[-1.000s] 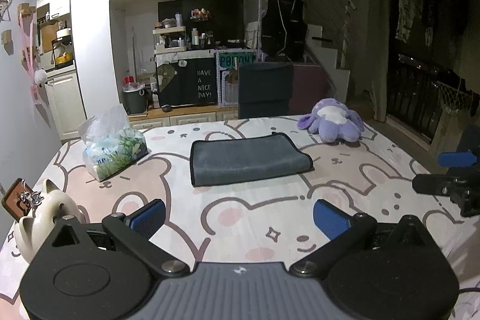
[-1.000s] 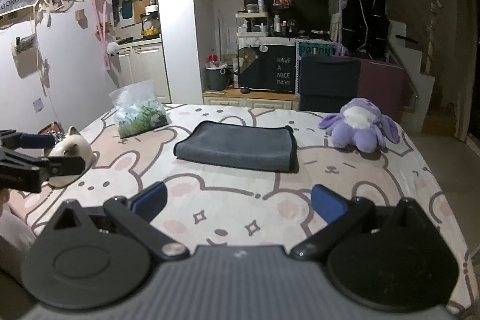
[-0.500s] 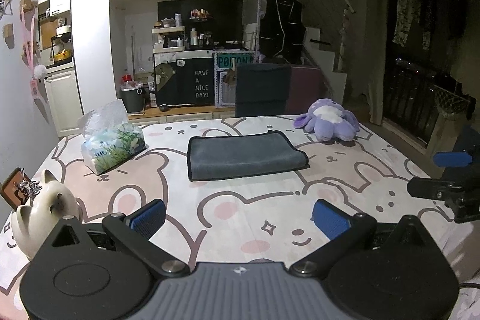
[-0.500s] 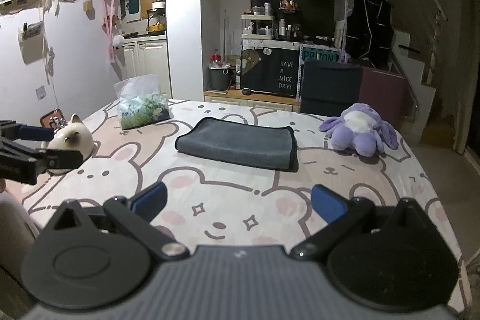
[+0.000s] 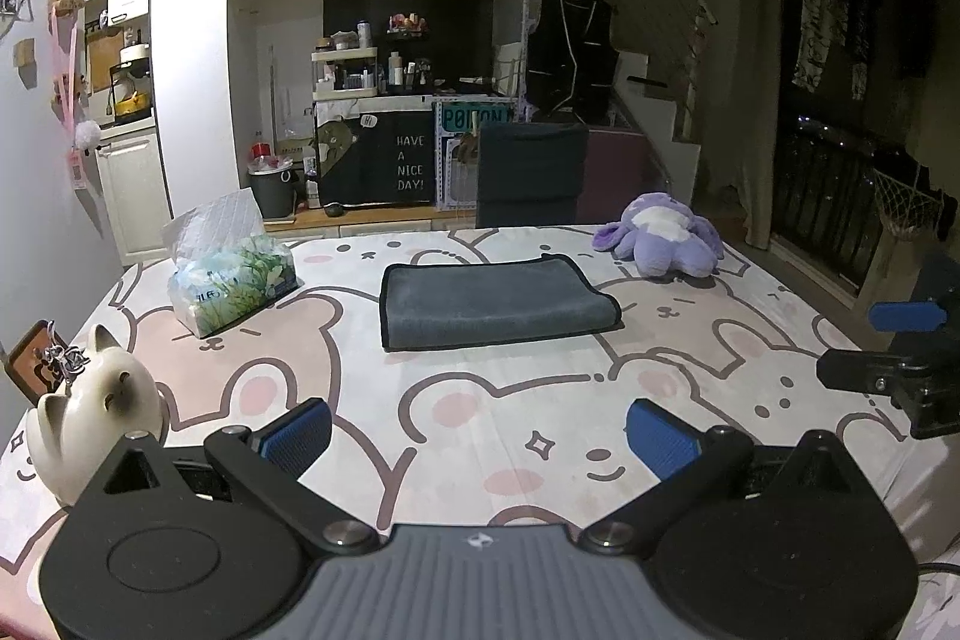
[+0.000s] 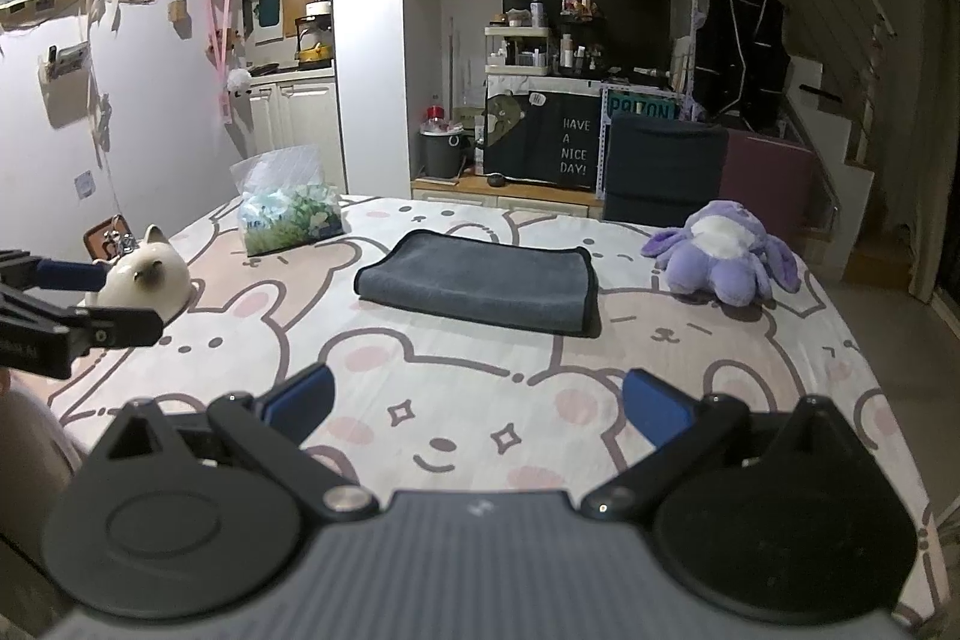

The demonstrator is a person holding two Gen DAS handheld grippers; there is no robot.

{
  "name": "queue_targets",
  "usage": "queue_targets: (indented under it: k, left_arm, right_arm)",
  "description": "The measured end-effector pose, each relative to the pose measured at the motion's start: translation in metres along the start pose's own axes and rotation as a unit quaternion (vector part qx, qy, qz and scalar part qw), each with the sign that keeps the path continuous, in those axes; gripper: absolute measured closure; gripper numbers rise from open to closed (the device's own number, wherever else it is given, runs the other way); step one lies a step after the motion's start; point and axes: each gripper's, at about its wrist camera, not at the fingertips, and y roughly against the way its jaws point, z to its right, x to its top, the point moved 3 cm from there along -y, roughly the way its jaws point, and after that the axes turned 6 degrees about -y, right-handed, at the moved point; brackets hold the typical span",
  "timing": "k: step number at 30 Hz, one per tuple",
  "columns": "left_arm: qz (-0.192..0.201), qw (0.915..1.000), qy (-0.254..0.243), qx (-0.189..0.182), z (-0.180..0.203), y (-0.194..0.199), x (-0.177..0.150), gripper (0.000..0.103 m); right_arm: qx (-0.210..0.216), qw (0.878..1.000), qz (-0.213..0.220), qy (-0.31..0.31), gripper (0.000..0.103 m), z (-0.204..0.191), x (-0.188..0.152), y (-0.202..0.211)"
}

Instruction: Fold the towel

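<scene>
A dark grey towel [image 5: 492, 301] lies folded flat in the middle of the table, on the bunny-print cloth; it also shows in the right wrist view [image 6: 480, 286]. My left gripper [image 5: 480, 433] is open and empty, hovering near the table's front edge, well short of the towel. My right gripper [image 6: 477, 403] is open and empty, also near the front edge. The right gripper's fingers [image 5: 900, 340] show at the right edge of the left wrist view. The left gripper's fingers [image 6: 66, 304] show at the left edge of the right wrist view.
A tissue pack [image 5: 231, 280] stands left of the towel. A white cat figurine [image 5: 96, 415] sits at the front left. A purple plush toy [image 5: 660, 241] lies at the back right. A dark chair [image 5: 531, 175] stands behind the table.
Both grippers have drawn back from the towel and risen a little; the towel looks smaller and farther. The towel has not moved. Both grippers stay open.
</scene>
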Motion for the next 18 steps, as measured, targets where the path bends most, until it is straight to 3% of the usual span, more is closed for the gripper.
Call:
queue_targets:
  k: [18]
  left_arm:
    - [0.001,1.0,0.0,-0.002,0.0007,0.0006,-0.0001,0.0]
  right_arm:
    - [0.001,1.0,-0.001,-0.002,0.0,0.0002,-0.0014,-0.0003]
